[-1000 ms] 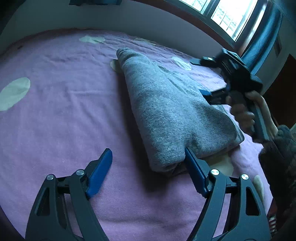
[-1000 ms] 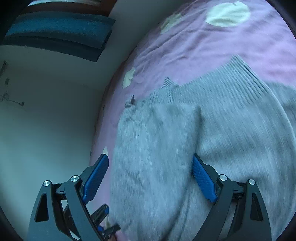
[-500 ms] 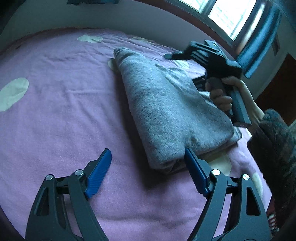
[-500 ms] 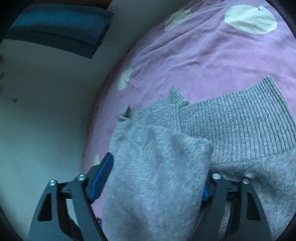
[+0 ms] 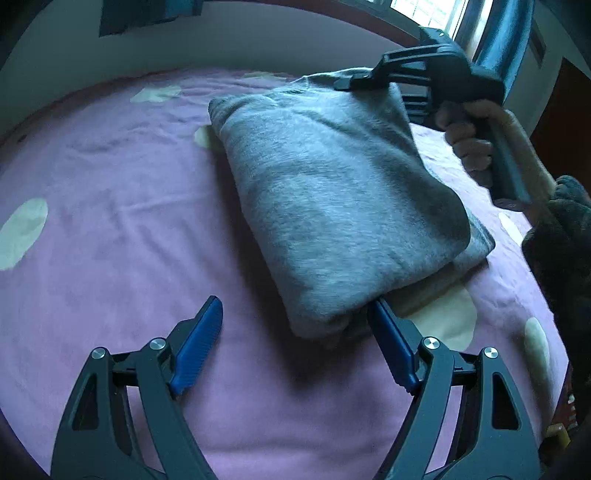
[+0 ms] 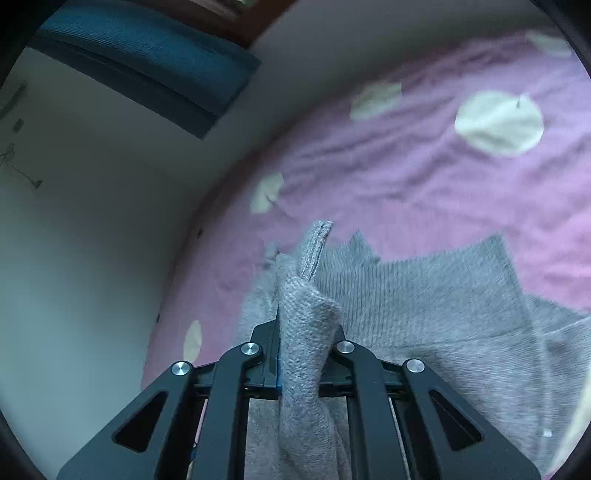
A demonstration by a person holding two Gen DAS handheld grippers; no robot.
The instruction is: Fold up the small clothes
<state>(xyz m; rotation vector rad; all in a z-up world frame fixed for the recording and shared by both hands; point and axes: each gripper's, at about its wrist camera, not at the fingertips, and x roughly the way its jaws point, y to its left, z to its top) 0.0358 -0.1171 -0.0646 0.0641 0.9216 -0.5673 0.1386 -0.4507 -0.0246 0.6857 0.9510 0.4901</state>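
Observation:
A grey knit sweater (image 5: pixel 332 199) lies folded on the purple bed cover (image 5: pixel 110 229). My left gripper (image 5: pixel 295 343) is open just in front of the sweater's near folded corner; its right finger (image 5: pixel 391 350) touches that corner and nothing is held. My right gripper (image 6: pixel 304 332) is shut on a bunched fold of the grey sweater (image 6: pixel 424 314) at its far edge and lifts it a little. In the left wrist view the right gripper (image 5: pixel 369 79) shows at the sweater's far right end, held by a hand.
The purple bed cover (image 6: pixel 424 177) has cream spots. A pale wall (image 6: pixel 92 240) runs along the bed's far side. A dark teal curtain (image 6: pixel 140 62) hangs above it. A window (image 5: pixel 436 11) is at the upper right of the left wrist view.
My right gripper has closed on the sweater's far edge and raised it. My left gripper has stayed open at the near corner, shifting slightly closer.

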